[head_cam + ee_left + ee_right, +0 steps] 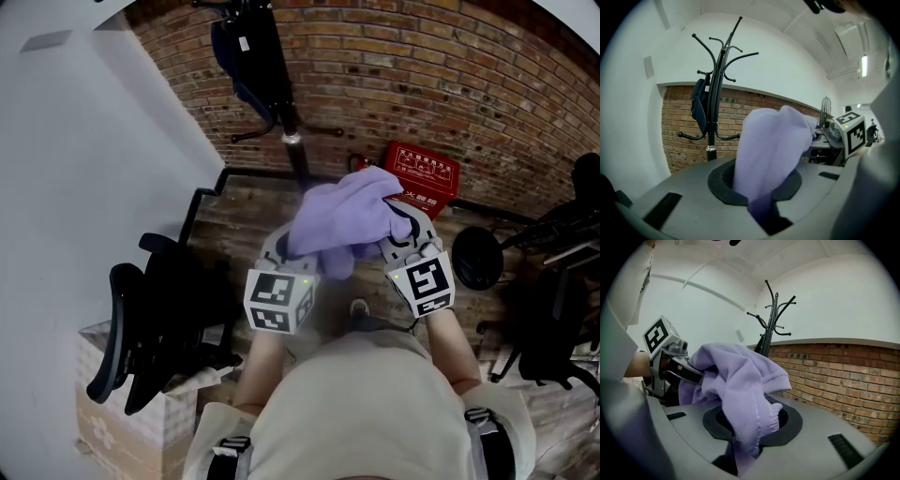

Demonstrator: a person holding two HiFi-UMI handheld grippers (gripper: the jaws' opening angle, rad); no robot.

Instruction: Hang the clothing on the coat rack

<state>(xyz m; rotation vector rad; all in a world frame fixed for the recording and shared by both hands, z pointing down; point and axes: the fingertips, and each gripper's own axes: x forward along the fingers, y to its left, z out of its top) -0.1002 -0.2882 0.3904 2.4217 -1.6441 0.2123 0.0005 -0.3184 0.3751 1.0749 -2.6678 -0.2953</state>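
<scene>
Carrying the lilac sweater (345, 223) toward the coat rack (272, 80), one bunched fold pinched in each gripper.

Left gripper (761, 211) and right gripper (740, 451) are each closed tight on a fold of the knit, holding it bundled between them at chest height, well apart from the rack ahead. To hang it well, I judge the bundle should be lifted above a free upper hook, a loop of collar or hem spread open between the two grips, and neither jaw released until the cloth's weight sits on the hook. A dark garment (698, 105) already hangs on one lower arm, so a bare arm is the better choice. The rack stands on a wooden floor (239, 211) against a brick wall (422, 75), with a red box (422, 175) at the wall's foot and a black office chair (150, 319) at the left.
</scene>
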